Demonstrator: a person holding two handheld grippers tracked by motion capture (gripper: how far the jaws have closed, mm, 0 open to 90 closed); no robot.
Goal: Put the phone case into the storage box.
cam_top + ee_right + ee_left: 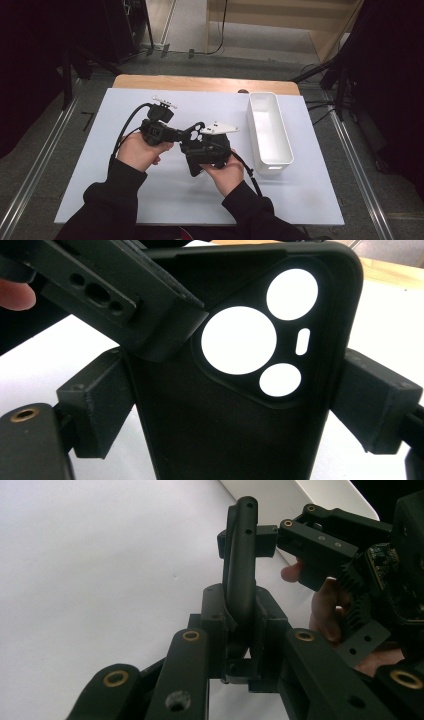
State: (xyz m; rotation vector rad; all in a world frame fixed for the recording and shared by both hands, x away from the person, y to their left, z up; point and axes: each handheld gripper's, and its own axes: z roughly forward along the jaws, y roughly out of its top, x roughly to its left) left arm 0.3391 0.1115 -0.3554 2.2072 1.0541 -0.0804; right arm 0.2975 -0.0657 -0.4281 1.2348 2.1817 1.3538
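Observation:
A black phone case (194, 131) with round camera cut-outs hangs above the white table, held between both grippers. In the left gripper view the phone case (240, 555) stands edge-on, and my left gripper (239, 615) is shut across its thin lower part. My left gripper (183, 134) reaches in from the left in the high view. In the right gripper view the phone case (225, 430) faces the camera, and my right gripper (235, 405) has one pad against each long edge. A left gripper finger (125, 305) crosses the case's upper left corner. My right gripper (198, 143) sits under the case.
A long white bin (270, 130) stands on the right part of the white table top (150, 195), close to my right hand. A wooden strip (200, 82) runs along the far edge. Dark stands and cables flank the table on the floor.

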